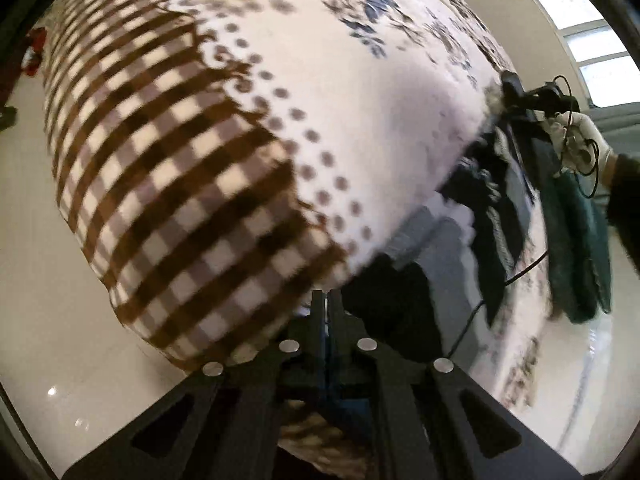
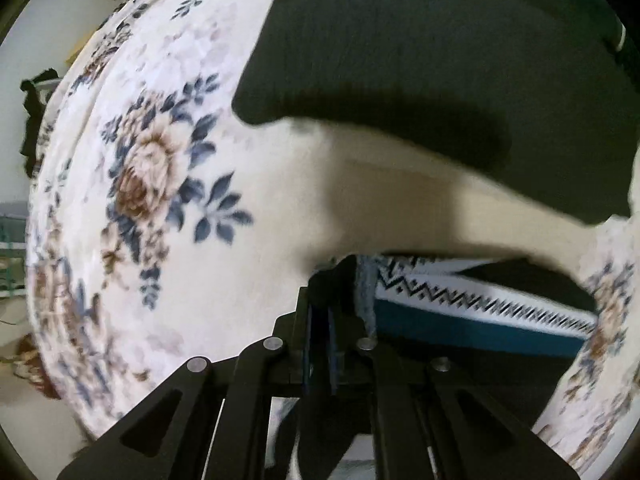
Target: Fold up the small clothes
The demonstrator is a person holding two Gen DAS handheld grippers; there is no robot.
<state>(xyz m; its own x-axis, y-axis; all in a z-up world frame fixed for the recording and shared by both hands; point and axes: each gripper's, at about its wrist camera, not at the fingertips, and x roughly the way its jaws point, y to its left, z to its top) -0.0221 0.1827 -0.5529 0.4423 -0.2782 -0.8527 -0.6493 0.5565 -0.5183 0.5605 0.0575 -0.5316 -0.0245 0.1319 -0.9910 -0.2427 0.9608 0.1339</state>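
Note:
A dark knit garment with a teal band and a black-and-white zigzag band point(image 2: 480, 300) hangs stretched between my two grippers above a floral bed cover point(image 2: 152, 168). My right gripper point(image 2: 344, 276) is shut on its edge; a wide black part of it point(image 2: 420, 60) fills the top of the right wrist view. My left gripper point(image 1: 327, 300) is shut, with dark cloth point(image 1: 396, 300) pinched at its tips. In the left wrist view the garment's teal and black parts point(image 1: 496, 216) hang from the right gripper, held by a white-gloved hand point(image 1: 580, 136).
The bed cover has a brown checked part point(image 1: 168, 184) and a dotted white part point(image 1: 360, 100). Pale glossy floor point(image 1: 60, 320) lies beside the bed. A window point(image 1: 592, 44) is at upper right. A dark object point(image 2: 34, 120) stands at the far left by the wall.

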